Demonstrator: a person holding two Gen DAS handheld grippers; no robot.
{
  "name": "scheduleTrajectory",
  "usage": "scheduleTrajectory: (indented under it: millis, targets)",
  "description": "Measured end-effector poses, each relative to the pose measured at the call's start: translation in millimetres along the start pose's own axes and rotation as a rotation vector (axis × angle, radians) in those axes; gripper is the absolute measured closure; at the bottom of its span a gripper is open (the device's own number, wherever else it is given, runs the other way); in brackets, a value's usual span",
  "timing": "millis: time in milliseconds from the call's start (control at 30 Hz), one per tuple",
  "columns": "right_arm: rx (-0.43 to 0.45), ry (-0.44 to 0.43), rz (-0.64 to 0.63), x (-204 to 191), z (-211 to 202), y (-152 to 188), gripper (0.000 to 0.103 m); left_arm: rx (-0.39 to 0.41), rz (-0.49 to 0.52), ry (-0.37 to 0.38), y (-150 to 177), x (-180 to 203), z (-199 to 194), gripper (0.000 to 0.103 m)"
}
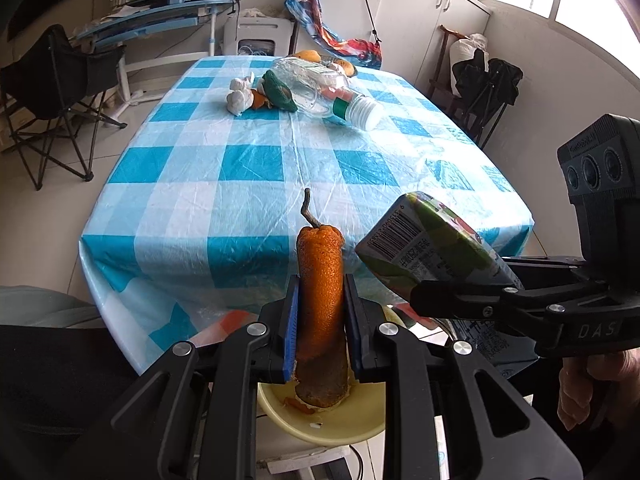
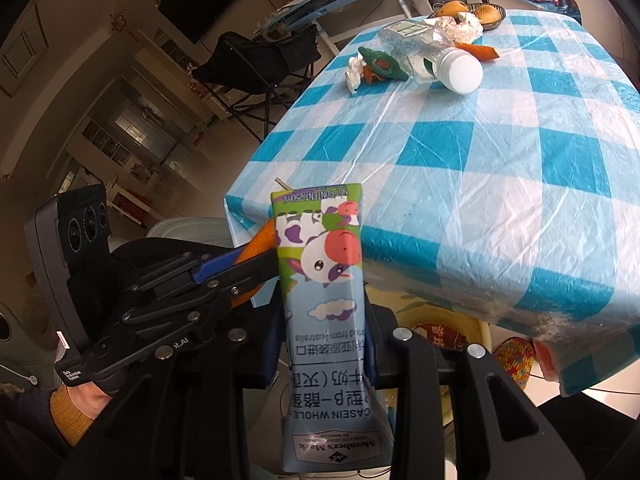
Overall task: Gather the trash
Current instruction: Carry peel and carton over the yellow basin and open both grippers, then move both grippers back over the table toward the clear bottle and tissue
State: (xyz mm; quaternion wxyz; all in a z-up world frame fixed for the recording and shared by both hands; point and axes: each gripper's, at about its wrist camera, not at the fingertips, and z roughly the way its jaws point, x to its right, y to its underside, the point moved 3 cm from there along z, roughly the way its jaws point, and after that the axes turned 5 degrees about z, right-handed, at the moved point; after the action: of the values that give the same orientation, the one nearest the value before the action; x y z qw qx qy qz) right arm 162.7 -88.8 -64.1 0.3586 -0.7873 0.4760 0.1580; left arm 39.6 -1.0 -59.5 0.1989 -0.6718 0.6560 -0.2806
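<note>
Orange peel (image 1: 320,280), rolled and soft, sits clamped between the blue pads of your left gripper (image 1: 320,320), stem end up, above the yellow bin (image 1: 340,420) below the table edge. It looks light and limp, so the mid-length pinch you have suits it; I judge it may cling to the pads on release.

Your right gripper (image 2: 326,344) is closed on the milk carton (image 2: 322,300), gripping its lower half across the flat faces. That carton is thin card, probably empty and light, and it will crush if squeezed harder; its glossy skin could slip, so keep the hold low and square.

More trash waits at the far end of the checked tablecloth (image 1: 256,168): a clear plastic bottle (image 1: 320,88) on its side, smooth and apt to roll, best taken at the ribbed white cap (image 1: 366,112). Beside it lie crumpled tissue (image 1: 240,96), soft and easy anywhere, and a green avocado skin (image 1: 280,92), which looks slick.
</note>
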Motion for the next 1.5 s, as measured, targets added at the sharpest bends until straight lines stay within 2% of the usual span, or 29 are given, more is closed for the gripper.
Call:
scheduleTrajectory:
  millis: [267, 333, 400, 433, 467, 567, 667, 800, 1100, 1500]
  targets:
    - [-0.031, 0.023, 0.035, 1.5, 4.1, 16.5, 0.068, -0.081, 0.056, 0.016, 21.3, 13.5, 0.7, 0.083]
    - [-0.023, 0.043, 0.027, 1.4, 2.5, 16.4, 0.063, -0.099, 0.069, 0.015, 24.2, 16.6, 3.5, 0.080]
    - [-0.010, 0.053, 0.029, 2.9, -0.7, 15.9, 0.055, -0.083, 0.074, -0.002, 23.9, 17.9, 2.5, 0.065]
    - [0.000, 0.058, 0.031, 3.9, -1.8, 15.0, 0.049, -0.065, 0.069, -0.013, 22.6, 17.1, 0.4, 0.050]
    - [0.010, 0.063, 0.032, 4.8, -2.8, 14.6, 0.046, -0.042, 0.059, -0.023, 20.5, 15.6, -2.4, 0.040]
    - [0.048, 0.062, 0.040, 7.1, -8.8, 13.6, 0.037, 0.032, 0.018, -0.063, 13.5, 8.2, -11.4, 0.020]
    - [0.090, 0.073, 0.036, 7.1, -14.0, 10.6, 0.030, 0.097, 0.001, -0.105, 7.4, 2.9, -17.1, 0.012]
    - [0.128, 0.120, 0.005, 3.0, -15.4, 7.5, 0.027, 0.139, -0.001, -0.146, 2.9, 1.4, -18.2, 0.008]
    - [0.212, 0.221, -0.044, 5.1, -20.5, -0.7, 0.018, 0.134, -0.051, -0.166, 0.7, -8.8, -10.2, 0.008]
    - [0.256, 0.261, 0.012, 18.5, -25.3, -5.6, 0.017, 0.134, -0.160, -0.182, -5.1, -29.9, -2.5, 0.008]
